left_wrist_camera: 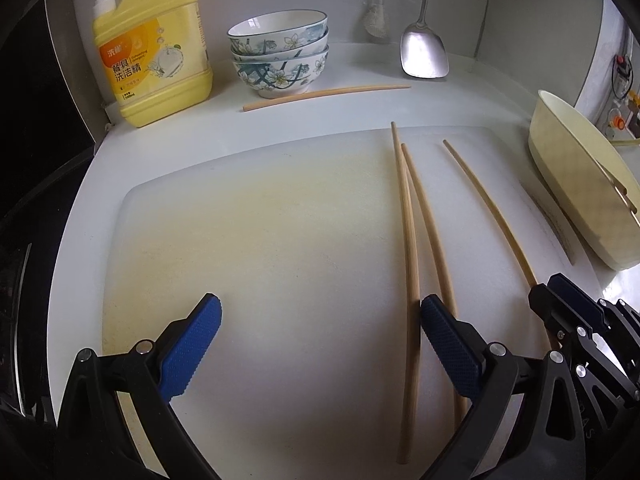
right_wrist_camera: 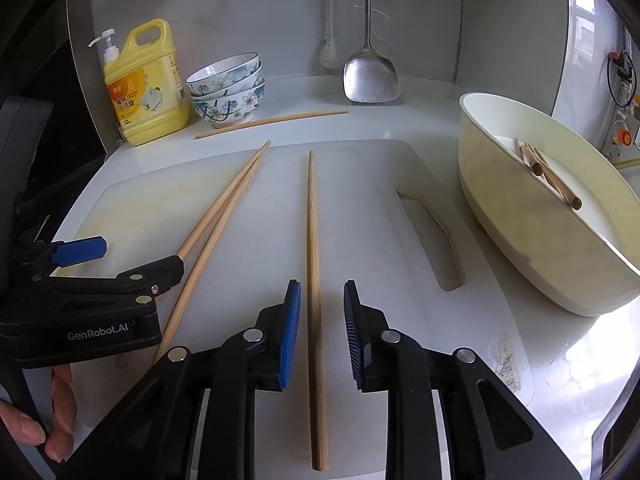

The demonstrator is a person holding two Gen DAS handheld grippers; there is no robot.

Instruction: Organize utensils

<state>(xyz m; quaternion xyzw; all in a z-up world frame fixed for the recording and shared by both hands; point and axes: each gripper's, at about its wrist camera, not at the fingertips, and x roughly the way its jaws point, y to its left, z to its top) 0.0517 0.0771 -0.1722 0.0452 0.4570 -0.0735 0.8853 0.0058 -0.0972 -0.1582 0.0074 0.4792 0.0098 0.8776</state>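
Note:
Three wooden chopsticks lie on a white cutting board point(right_wrist_camera: 360, 216): a touching pair point(right_wrist_camera: 216, 216) and a single one point(right_wrist_camera: 314, 240). A further chopstick point(right_wrist_camera: 272, 122) lies on the counter behind the board. My right gripper point(right_wrist_camera: 320, 320) is open, its blue pads point(right_wrist_camera: 291, 332) on either side of the single chopstick, not touching it. My left gripper point(left_wrist_camera: 320, 332) is open over the board; its right pad point(left_wrist_camera: 448, 344) rests beside the pair point(left_wrist_camera: 412, 248). The right gripper point(left_wrist_camera: 568, 308) also shows in the left wrist view, at the single chopstick point(left_wrist_camera: 488, 208).
A cream oval tub point(right_wrist_camera: 532, 216) at the right holds several chopsticks point(right_wrist_camera: 548, 176). At the back stand a yellow detergent bottle point(right_wrist_camera: 144, 88), three stacked floral bowls point(right_wrist_camera: 228, 88) and a hanging metal spatula point(right_wrist_camera: 370, 76). The board has a handle slot point(right_wrist_camera: 436, 236).

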